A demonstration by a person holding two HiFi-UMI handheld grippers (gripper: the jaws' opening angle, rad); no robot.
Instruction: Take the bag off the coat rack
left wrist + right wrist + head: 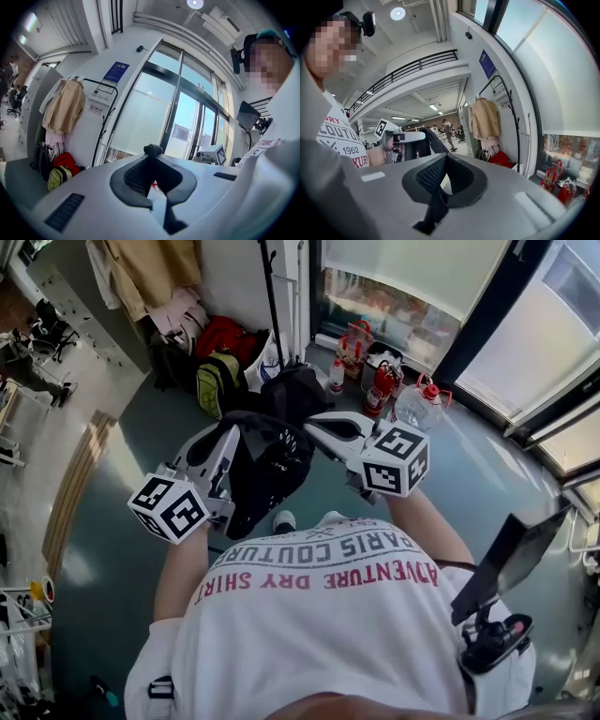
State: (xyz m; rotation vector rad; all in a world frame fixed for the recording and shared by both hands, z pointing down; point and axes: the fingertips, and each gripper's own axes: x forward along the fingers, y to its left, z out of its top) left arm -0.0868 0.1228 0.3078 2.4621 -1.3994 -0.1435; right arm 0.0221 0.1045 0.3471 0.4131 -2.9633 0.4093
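Note:
The black bag [269, 468] hangs in front of my chest, held up between both grippers. My left gripper [236, 429] comes in from the left and is shut on a black strap [153, 150], whose end pokes out above the jaw tips. My right gripper [316, 426] comes in from the right and is shut on another stretch of strap [437, 200], which runs up toward the left gripper [401, 138]. The coat rack's black pole [272, 298] stands beyond the bag by the wall. The bag hangs apart from the pole.
A beige coat [155, 268] hangs on the rack [107, 117]. A red bag [228, 336] and a yellow-green backpack [217, 381] lie at its foot. Red bottles [379, 388] and a clear jug [418, 405] stand by the glass doors [487, 324]. A dark screen [514, 557] sits at my right.

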